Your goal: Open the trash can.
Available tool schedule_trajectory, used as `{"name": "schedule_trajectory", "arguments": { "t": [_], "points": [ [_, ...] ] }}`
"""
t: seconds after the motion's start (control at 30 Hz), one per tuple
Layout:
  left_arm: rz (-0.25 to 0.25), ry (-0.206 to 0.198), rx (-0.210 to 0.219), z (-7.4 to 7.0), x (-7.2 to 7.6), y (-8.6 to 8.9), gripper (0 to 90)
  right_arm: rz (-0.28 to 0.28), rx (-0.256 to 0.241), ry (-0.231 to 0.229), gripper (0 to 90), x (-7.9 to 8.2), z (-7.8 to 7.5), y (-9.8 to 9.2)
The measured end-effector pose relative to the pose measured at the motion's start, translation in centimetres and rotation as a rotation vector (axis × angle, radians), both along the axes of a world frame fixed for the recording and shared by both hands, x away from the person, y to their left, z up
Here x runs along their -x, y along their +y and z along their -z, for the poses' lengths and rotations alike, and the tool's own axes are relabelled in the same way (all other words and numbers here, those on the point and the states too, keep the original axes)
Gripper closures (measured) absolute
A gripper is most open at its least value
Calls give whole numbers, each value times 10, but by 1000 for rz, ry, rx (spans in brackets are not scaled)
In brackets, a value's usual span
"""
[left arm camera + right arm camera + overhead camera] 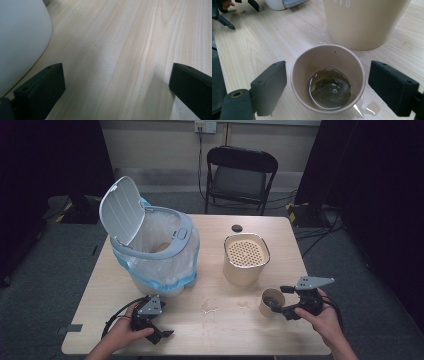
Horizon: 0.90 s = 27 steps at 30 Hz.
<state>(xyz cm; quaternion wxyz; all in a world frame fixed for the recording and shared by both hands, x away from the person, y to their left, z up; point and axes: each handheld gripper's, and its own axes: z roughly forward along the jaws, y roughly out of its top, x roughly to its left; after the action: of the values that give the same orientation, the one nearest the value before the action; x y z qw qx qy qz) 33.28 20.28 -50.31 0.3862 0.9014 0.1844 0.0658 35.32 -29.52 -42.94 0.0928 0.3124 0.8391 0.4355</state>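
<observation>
We have the right tongs (327, 82) spread wide with one jaw on either side of the paper cup (327, 77), neither jaw touching its wall yet. The cup stands upright near the front right of the worktop (200, 320), just in front of the beige strainer pot (246, 259), and holds a shallow pool of brownish liquid with what looks like a tea bag sunk in it. We judge it light but top-sensitive: thin paper wall, soft enough to buckle into an oval if we squeeze hard, and the liquid will slosh if we tilt or jerk it. A small puddle (367, 108) lies on the wood at its base, so the bottom may be wet and slick. We would close on the upper half of the wall, just below the rolled rim where the paper is stiffest, with only enough pressure to keep it from slipping, and keep it level as it lifts. The perforated insert of the pot and the open, bag-lined bin (155, 250) at the left suggest draining and then discarding, though that is our guess. Our left tongs (152, 322) rest low near the front left edge, jaws apart and holding nothing, beside the white base of the bin.
</observation>
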Motion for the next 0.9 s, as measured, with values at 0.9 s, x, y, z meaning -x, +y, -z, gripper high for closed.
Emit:
{"name": "schedule_trajectory", "arguments": {
  "t": [0.9],
  "points": [
    [0, -1, 1, 0, 0, 0, 0, 11, -50, -29, 146, 6, 26, -7]
  ]
}}
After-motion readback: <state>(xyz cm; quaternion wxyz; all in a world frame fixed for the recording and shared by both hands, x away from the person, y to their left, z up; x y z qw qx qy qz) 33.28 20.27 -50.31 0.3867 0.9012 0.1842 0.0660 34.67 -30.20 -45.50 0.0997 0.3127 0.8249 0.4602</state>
